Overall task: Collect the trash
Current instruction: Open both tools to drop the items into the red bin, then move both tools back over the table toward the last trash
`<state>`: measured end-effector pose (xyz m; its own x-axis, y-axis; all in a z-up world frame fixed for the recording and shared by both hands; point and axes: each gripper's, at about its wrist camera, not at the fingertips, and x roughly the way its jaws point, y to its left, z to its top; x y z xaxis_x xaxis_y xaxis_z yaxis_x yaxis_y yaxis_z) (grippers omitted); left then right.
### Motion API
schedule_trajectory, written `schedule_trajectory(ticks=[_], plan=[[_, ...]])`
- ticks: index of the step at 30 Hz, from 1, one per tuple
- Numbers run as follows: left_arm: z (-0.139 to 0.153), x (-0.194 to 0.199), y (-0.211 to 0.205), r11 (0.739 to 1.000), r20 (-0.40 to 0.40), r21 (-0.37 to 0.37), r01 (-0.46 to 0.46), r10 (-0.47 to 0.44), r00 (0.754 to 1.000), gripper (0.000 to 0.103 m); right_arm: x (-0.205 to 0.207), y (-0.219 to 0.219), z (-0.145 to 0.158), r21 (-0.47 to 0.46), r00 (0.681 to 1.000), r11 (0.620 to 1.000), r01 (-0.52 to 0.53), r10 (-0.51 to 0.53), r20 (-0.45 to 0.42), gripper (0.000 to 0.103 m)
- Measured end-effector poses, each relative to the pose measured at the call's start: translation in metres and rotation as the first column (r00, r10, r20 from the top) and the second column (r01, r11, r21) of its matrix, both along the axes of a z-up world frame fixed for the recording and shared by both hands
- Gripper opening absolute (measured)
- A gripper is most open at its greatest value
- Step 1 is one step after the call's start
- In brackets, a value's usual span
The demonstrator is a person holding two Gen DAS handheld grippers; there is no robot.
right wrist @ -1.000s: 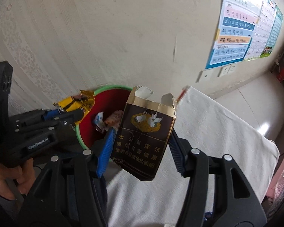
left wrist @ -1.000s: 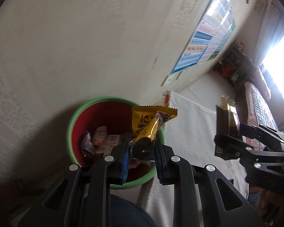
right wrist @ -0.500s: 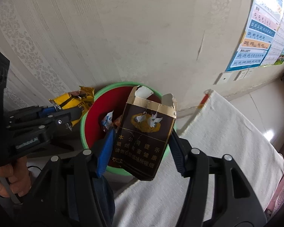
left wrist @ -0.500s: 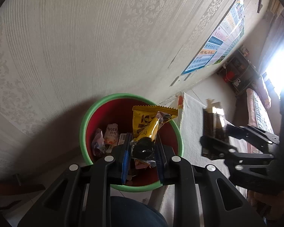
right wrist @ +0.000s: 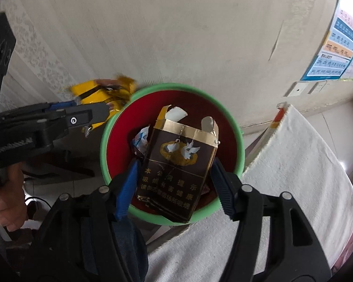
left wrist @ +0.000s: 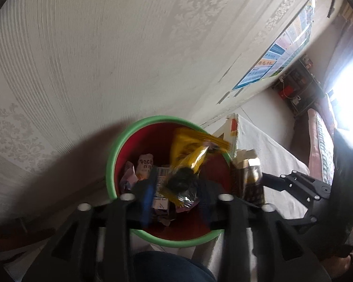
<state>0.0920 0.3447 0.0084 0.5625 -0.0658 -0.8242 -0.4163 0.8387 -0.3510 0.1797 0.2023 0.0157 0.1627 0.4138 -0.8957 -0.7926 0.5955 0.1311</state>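
Observation:
A green-rimmed red bin [left wrist: 109, 169] [right wrist: 102, 150] stands against the wall with several wrappers inside. My left gripper [left wrist: 176, 195] hovers over it with its jaws opening. The yellow wrapper [left wrist: 190, 155] is blurred between the pads, with a gap on its left side. Seen from the right wrist, that wrapper [right wrist: 101, 94] sticks out of the left gripper [right wrist: 98, 112] beside the bin's rim. My right gripper [right wrist: 174, 164] is above the bin, jaws opening. The torn brown cigarette pack [right wrist: 176, 164] [left wrist: 249, 171] sits tilted and loose between the blue pads.
A table under a white cloth [right wrist: 294, 164] [left wrist: 270, 155] abuts the bin on the right. The papered wall carries a poster [right wrist: 336, 47] and sockets. A hand [right wrist: 2, 199] grips the left gripper's handle. A blue-clad knee [left wrist: 171, 268] lies below the bin.
Both grippers have come down closer over the bin, which now looks larger. The jaws of both have widened, and the yellow wrapper has gone blurred between the left pads.

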Motion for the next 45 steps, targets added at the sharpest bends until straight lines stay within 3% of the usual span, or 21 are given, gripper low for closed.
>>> schedule_trajectory(ticks=[2,6,12,19,32,39,45], plan=[[0.001,-0.001,0.003,1.000,0.011,-0.007,-0.012,0.012,1.000,0.047,-0.002,0.000,-0.002,-0.012,1.000,1.000,0.003,-0.003,0.010,0.084],[0.006,-0.002,0.003,1.000,0.033,-0.021,-0.023,0.024,0.999,0.068,-0.004,-0.013,-0.001,-0.008,1.000,1.000,0.025,-0.025,0.001,0.087],[0.022,-0.005,-0.014,1.000,0.056,0.013,-0.014,0.014,0.998,0.087,-0.006,-0.050,0.018,0.029,0.996,0.996,0.089,-0.089,0.005,0.090],[0.039,-0.009,-0.064,0.996,0.054,0.077,0.052,-0.056,0.997,0.092,-0.019,-0.106,0.037,0.054,0.985,0.983,0.173,-0.174,0.017,0.092],[0.042,-0.007,-0.181,0.969,0.040,0.090,0.228,-0.233,0.972,0.094,-0.038,-0.245,0.038,0.069,0.925,0.923,0.377,-0.379,0.020,0.094],[0.023,-0.004,-0.251,0.938,0.009,0.060,0.340,-0.341,0.940,0.094,-0.049,-0.318,0.024,0.046,0.880,0.880,0.473,-0.474,0.017,0.094],[-0.009,-0.007,-0.309,0.889,-0.062,0.037,0.457,-0.454,0.889,0.094,-0.053,-0.371,0.000,-0.001,0.837,0.837,0.547,-0.547,0.002,0.094]])
